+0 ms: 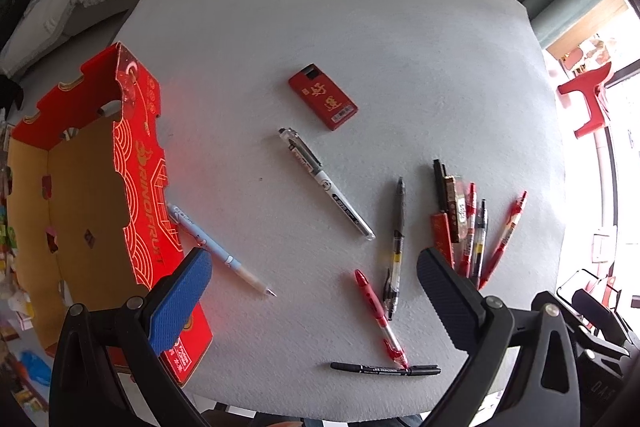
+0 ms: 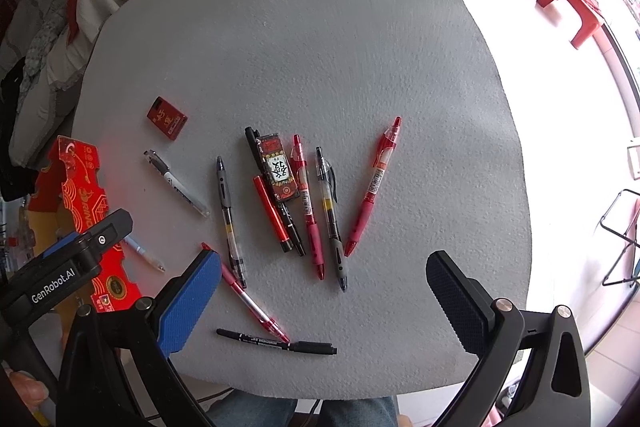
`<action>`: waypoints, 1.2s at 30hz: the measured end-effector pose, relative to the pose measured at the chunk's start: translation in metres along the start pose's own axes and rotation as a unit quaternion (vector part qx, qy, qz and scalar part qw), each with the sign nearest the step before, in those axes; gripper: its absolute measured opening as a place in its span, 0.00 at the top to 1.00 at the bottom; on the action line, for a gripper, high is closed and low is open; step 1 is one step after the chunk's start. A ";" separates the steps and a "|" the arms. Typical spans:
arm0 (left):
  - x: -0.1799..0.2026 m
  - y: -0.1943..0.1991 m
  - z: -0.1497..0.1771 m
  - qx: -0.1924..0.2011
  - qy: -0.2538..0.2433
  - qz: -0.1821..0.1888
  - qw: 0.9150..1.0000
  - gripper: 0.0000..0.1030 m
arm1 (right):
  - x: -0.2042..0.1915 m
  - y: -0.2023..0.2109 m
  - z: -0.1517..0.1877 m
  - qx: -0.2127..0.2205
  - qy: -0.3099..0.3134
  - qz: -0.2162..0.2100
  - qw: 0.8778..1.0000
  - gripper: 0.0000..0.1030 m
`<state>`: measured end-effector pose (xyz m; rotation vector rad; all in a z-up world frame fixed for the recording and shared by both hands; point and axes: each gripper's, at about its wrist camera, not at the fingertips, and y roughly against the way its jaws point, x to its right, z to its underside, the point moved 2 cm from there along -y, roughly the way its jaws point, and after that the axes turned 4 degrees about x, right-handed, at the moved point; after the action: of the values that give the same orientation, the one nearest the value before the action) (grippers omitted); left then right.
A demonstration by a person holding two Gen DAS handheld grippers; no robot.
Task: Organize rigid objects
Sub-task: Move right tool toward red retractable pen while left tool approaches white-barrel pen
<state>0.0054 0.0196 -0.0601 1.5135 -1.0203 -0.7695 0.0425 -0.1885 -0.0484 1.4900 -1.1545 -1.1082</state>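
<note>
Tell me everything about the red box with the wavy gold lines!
The red box is open-topped cardboard, plain brown inside, with gold wave patterns and lettering on its glossy outer wall. Its rim is notched, and small cut-out holes pierce the sides. It stands upright at the table's left edge and looks empty from here. A pale blue pen lies beside its wall; whether they touch is unclear. The left tongs hover open nearby.

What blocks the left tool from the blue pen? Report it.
Nothing visible. The blue pen lies bare on the table beside the red box, just ahead of the open left tool; no other pen crosses it.
</note>
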 end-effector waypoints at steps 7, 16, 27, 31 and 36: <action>-0.006 -0.014 -0.002 -0.021 0.015 -0.006 1.000 0.00 | 0.010 -0.012 -0.005 -0.018 -0.024 -0.010 1.000 0.00; 0.004 -0.034 -0.009 -0.037 0.024 -0.012 0.999 0.00 | 0.032 -0.031 -0.007 -0.041 -0.077 -0.012 0.996 0.00; 0.001 -0.045 -0.015 -0.032 0.033 -0.030 0.998 0.00 | 0.014 -0.050 -0.015 -0.047 -0.050 -0.021 0.997 0.00; 0.005 -0.055 -0.014 -0.036 0.034 -0.035 0.998 0.00 | 0.009 -0.058 -0.018 -0.050 -0.047 -0.018 0.997 0.00; 0.002 -0.056 -0.022 -0.041 0.036 -0.037 0.998 0.00 | 0.005 -0.062 -0.021 -0.053 -0.038 -0.015 0.998 0.00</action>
<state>0.0364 0.0290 -0.1111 1.5048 -0.8734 -0.7927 0.0728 -0.1816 -0.1061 1.3979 -1.1116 -1.2368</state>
